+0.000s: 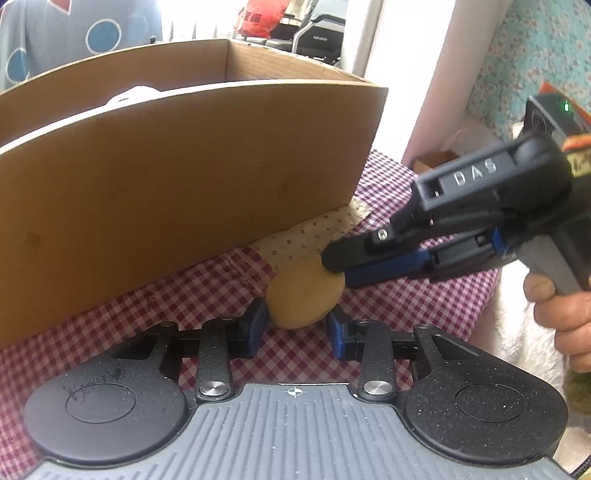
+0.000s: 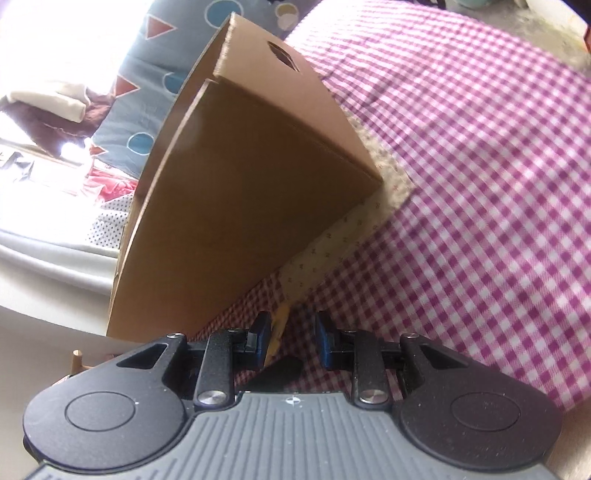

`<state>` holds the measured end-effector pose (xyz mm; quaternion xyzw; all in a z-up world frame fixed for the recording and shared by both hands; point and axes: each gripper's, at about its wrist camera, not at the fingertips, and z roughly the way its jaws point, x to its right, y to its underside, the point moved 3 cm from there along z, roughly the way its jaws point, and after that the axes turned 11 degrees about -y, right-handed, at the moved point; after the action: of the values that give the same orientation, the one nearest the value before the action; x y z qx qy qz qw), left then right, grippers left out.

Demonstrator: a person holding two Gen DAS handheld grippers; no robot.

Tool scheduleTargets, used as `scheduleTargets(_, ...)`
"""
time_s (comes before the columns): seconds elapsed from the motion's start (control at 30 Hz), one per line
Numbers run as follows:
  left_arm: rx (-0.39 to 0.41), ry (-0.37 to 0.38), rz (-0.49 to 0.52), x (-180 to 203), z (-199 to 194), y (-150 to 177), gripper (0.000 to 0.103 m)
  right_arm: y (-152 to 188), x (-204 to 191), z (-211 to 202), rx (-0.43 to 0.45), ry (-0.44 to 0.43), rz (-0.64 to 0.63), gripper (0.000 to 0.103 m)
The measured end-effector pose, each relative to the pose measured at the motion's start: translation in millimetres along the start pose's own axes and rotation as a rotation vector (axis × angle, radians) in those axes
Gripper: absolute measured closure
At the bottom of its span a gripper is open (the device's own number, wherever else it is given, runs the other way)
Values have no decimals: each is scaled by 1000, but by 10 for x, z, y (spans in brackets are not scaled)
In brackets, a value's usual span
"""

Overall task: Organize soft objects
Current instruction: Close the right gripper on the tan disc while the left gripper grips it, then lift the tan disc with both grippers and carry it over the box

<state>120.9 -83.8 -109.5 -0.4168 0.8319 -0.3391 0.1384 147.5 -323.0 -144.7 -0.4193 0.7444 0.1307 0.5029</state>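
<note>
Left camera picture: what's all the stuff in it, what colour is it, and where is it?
cardboard box: one, brown, standing on the cloths
white thing: one, peeking over the box's rim, too hidden to name
round soft pad: one, tan, in front of the box
checked cloth: one, pink and white, under everything
dotted cloth: one, cream, under the box's corner
spotted fabric: one, grey-blue with blue circles, behind the box
red bag: one, far behind
flowery fabric: one, turquoise, top right
left gripper: one, black and blue, fingers either side of the pad
right gripper: one, black and blue, tips at the pad's upper edge
hand: one, holding the right gripper's handle
</note>
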Motion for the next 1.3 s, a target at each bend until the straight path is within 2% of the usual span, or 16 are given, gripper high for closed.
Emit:
scheduleTargets(0.23, -2, 15, -7, -83, -13, -19, 68, 65, -72, 151, -31, -4, -35, 75)
scheduleTargets(0.27, -4, 17, -9, -92, 1, -21, 66, 79, -91, 185, -37, 0, -43, 76)
scheduleTargets(0.33, -8, 24, -16, -111, 15, -25, 66, 98, -131, 224, -47, 0, -47, 87)
scheduleTargets(0.43, -9, 27, -14, -138, 14, -38, 66, 123, -187, 264, -42, -18, -57, 96)
scheduleTargets(0.57, -22, 26, -27, -151, -36, -42, 66, 169, -352, 271, -27, -44, -82, 96)
scheduleTargets(0.7, 8, 34, -44, -189, -310, -74, 66, 255, -581, 182, -33, -98, -106, 96)
scheduleTargets(0.87, 107, 48, -57, -292, -915, -269, 66, 315, -1161, 21, -35, -208, -216, 96)
scheduleTargets(1.0, 200, 43, -65, -433, -1269, -553, 65, 158, -1634, -29, -25, -287, -314, 96)
scheduleTargets(1.1, 241, 31, -70, -509, -1282, -794, 64, -114, -1869, 17, -35, -306, -358, 96)
scheduleTargets(1.2, 234, 13, -84, -572, -1106, -1002, 63, -455, -1970, 217, -79, -292, -346, 96)
scheduleTargets(1.3, 192, 12, -112, -694, -836, -1135, 62, -715, -1887, 429, -145, -259, -291, 96)
